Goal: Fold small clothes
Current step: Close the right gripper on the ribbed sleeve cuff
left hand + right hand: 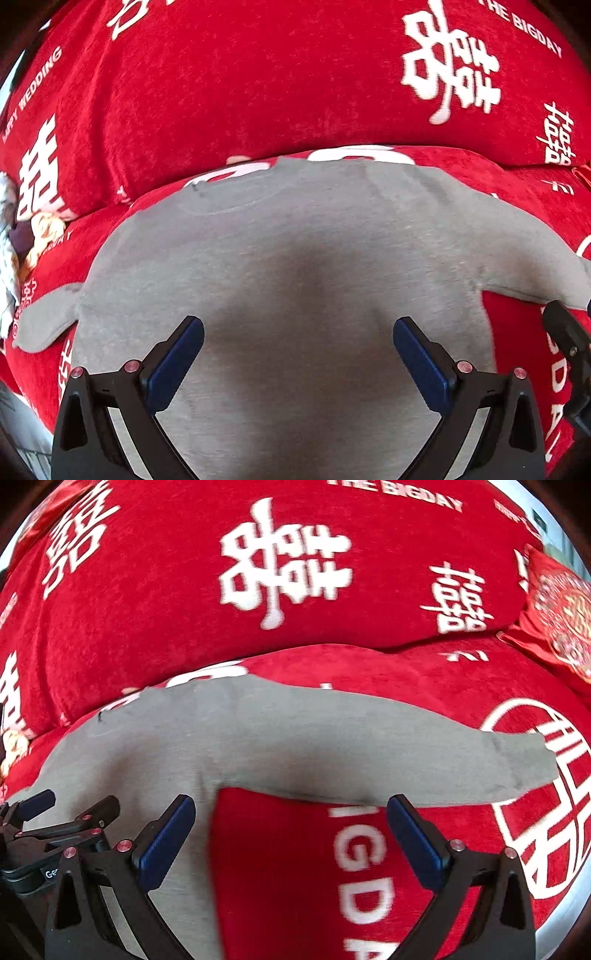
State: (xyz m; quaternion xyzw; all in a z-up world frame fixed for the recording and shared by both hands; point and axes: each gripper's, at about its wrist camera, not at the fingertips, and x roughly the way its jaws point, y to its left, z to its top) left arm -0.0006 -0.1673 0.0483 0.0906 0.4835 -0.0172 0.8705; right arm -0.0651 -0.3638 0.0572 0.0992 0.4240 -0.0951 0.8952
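Note:
A small grey long-sleeved shirt (288, 236) lies flat on the red sofa seat, collar toward the backrest, both sleeves spread out. My left gripper (298, 334) hovers open over the middle of its body, nothing between the blue pads. In the right wrist view the shirt's right sleeve (369, 753) stretches to the right, its cuff on a white circle print. My right gripper (291, 812) stands open just in front of that sleeve's lower edge, near the armpit, holding nothing. The left gripper (48, 812) shows at the left of the right wrist view, over the shirt's body.
The sofa's red cover (258, 74) has white characters and lettering; its backrest (184, 590) rises just behind the shirt. A red embroidered cushion (561, 609) leans at the far right. A pale patterned bundle (22, 236) lies at the far left.

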